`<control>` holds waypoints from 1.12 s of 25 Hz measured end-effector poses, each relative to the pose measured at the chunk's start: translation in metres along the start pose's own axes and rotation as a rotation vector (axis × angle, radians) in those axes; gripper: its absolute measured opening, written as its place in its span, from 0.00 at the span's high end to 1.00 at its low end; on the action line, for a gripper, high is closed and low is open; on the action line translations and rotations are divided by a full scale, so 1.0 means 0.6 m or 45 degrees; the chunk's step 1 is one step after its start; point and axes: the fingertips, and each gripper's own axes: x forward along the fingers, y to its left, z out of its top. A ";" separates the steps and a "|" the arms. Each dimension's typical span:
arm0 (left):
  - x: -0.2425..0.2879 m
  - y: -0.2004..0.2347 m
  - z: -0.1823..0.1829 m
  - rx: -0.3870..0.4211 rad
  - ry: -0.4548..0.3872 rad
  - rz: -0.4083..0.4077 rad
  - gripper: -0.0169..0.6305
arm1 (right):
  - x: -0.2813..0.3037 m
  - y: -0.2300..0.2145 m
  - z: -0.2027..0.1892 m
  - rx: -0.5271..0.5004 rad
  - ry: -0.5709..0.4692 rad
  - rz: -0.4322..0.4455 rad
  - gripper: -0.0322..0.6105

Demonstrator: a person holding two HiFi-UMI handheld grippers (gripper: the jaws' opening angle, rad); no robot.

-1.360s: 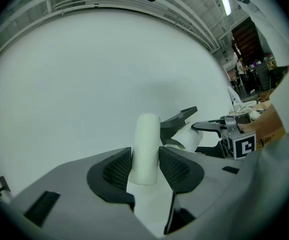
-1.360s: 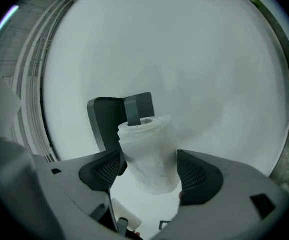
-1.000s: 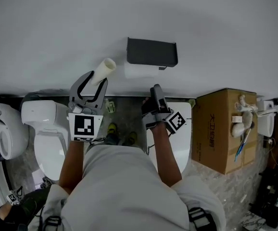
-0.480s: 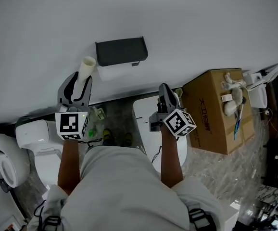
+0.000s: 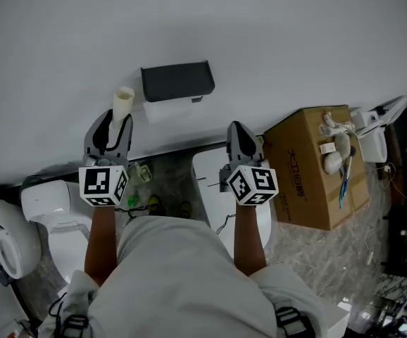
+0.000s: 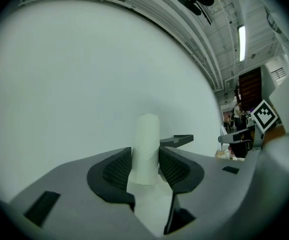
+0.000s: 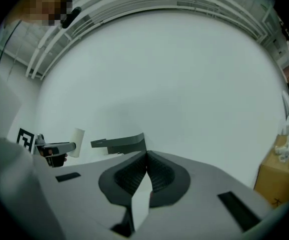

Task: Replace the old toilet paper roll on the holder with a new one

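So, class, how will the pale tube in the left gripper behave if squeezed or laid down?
The tube looks hollow and thin-walled: probably light, and likely to crush if the left gripper clamps harder. Being round, it would probably roll if laid on its side.

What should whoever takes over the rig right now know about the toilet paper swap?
Left hand-held gripper: shut on the bare cardboard tube, which sticks out past the jaws, just left of the holder.
Right hand-held gripper: jaws have just closed with nothing between them; it is held right of the holder, facing the wall.
Holder: dark, on the wall, with a white roll under its cover.
Done: the old tube looks to be off and a full roll appears mounted.
Left: dispose of the tube and check that the roll sits properly.
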 end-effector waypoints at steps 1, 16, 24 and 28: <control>-0.003 0.002 0.001 -0.012 -0.010 0.003 0.68 | 0.003 0.007 0.002 -0.025 0.000 0.009 0.94; -0.012 0.026 0.014 -0.061 -0.070 0.055 0.68 | 0.026 0.037 0.022 -0.101 -0.027 0.065 0.94; -0.006 0.027 0.025 -0.053 -0.089 0.057 0.68 | 0.027 0.027 0.031 -0.115 -0.041 0.043 0.94; -0.005 0.028 0.025 -0.055 -0.093 0.054 0.68 | 0.028 0.025 0.031 -0.130 -0.041 0.040 0.95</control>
